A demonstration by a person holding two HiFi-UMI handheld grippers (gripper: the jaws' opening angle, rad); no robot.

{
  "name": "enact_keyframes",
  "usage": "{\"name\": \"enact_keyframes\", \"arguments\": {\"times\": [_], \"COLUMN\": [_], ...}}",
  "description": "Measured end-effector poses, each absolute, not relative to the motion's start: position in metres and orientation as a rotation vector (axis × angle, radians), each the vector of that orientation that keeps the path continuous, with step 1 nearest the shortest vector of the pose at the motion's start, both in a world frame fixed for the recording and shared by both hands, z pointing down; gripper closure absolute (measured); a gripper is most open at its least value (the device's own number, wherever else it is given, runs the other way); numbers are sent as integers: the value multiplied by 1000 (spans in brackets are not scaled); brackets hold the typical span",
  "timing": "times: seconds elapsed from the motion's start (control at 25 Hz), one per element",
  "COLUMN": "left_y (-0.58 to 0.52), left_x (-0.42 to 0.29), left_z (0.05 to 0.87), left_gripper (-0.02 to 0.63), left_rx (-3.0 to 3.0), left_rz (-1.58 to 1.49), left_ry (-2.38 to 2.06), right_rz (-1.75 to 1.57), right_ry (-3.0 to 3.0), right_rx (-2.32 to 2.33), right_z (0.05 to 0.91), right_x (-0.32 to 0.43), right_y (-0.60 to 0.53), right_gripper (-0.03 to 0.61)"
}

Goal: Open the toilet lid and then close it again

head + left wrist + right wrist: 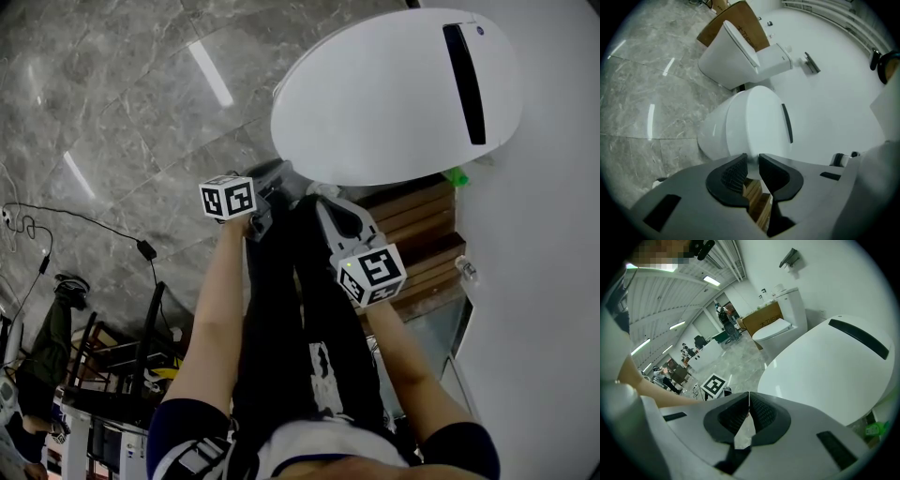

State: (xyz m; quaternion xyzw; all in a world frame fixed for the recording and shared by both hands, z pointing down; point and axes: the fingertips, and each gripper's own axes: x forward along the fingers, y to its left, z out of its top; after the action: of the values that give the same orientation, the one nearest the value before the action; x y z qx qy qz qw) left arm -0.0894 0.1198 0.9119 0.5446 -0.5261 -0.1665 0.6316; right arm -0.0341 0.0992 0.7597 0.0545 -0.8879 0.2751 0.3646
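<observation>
View from above of a white toilet lid (394,103) lying shut over its bowl, against a white wall (548,309). A narrow black strip (466,82) runs along the lid's far part. Grey marble floor (112,112) spreads to the left, and a wooden step (422,220) sits beneath the bowl.

A person's bare forearms reach forward, each hand holding a tool topped by a marker cube. The left claw (752,159) points at the lid's near rim with its jaws a narrow gap apart and nothing pressed between them. Whether it touches the rim cannot be made out. The right claw (749,397) hangs just beside the lid's near edge, its jaws pressed together and empty.

Further back stands a second toilet (740,54) with its lid raised.
</observation>
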Motion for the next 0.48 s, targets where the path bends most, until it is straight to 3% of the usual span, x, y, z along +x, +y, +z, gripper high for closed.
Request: {"name": "enact_keyframes", "arguments": {"times": [0.48], "left_y": [124], "left_x": [-90], "left_z": [899], "left_gripper": [540], "left_rx": [1286], "left_rz": [-349], "left_ry": [-1195], "right_rz": [914], "right_ry": [-2097], "right_rx": [109], "right_z": [798], "right_x": [-16], "right_y": [123], "right_gripper": [568]}}
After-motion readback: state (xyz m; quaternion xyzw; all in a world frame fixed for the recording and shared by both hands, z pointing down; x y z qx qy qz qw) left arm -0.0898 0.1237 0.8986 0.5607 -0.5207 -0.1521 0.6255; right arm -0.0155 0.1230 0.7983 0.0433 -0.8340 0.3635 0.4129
